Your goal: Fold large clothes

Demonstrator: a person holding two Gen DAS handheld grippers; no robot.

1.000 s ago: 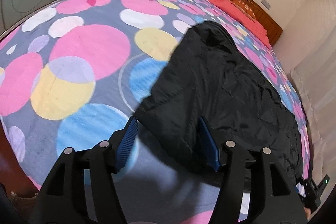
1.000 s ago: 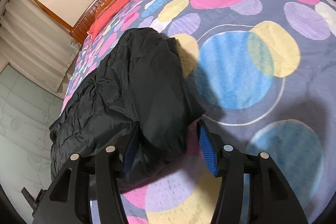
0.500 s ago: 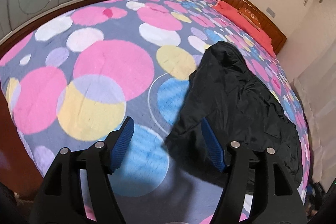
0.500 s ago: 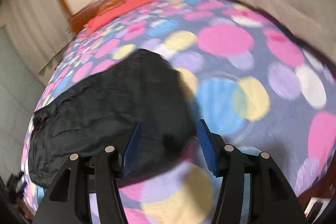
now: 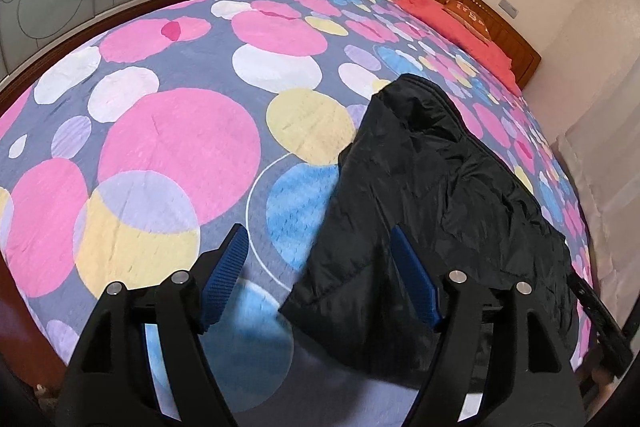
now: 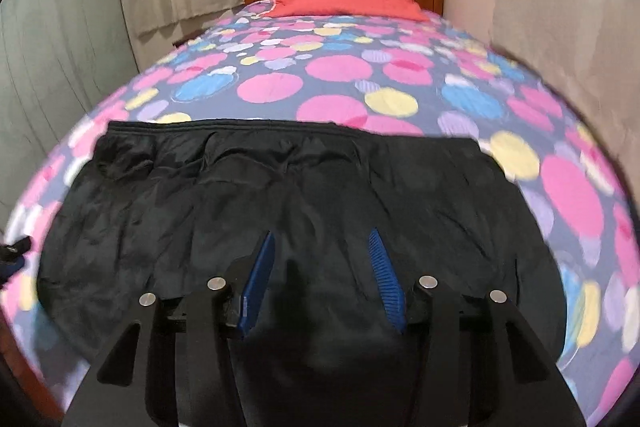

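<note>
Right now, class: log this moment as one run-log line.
garment: black jacket flat on bed | left gripper: open, opening, empty | right gripper: open, closing, above jacket

One black jacket, one bed, two pillows.

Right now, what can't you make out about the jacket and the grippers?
- Black jacket, near edge: right wrist view, hidden behind the right gripper.
- Its right end: left wrist view, cut off behind the gripper body.
- Bedspread pattern: right wrist view, motion-blurred.
- Dark object at the left edge: too cropped to identify.
</note>
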